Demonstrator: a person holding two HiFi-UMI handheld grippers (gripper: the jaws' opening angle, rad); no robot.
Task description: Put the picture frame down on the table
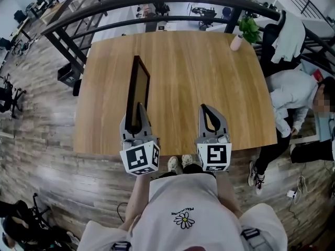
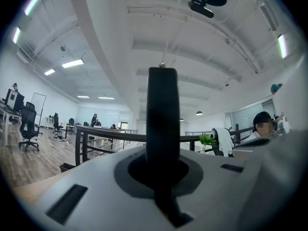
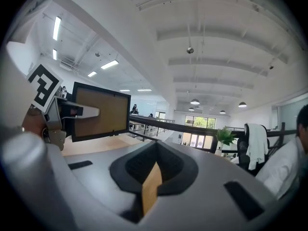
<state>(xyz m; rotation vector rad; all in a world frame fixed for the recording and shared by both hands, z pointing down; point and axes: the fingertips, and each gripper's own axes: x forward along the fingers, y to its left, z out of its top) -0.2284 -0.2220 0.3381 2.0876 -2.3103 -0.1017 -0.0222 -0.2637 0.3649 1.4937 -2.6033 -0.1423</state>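
The picture frame [image 1: 137, 90] is black-edged with a brown back and stands upright, edge-on, over the left half of the wooden table [image 1: 209, 72]. My left gripper [image 1: 138, 106] is shut on its near end. In the left gripper view the frame [image 2: 162, 129] is a dark vertical bar between the jaws. The right gripper view shows the frame's brown face [image 3: 101, 110] with a left finger [image 3: 77, 112] across it. I cannot tell if its lower edge touches the table. My right gripper [image 1: 209, 109] is shut and empty, above the table's near edge.
A small plant [image 1: 250, 29] in a pink pot [image 1: 236, 42] stands at the table's far right corner. A person in white [image 1: 293, 95] sits just off the right edge. A dark railing [image 1: 157, 4] curves behind the table.
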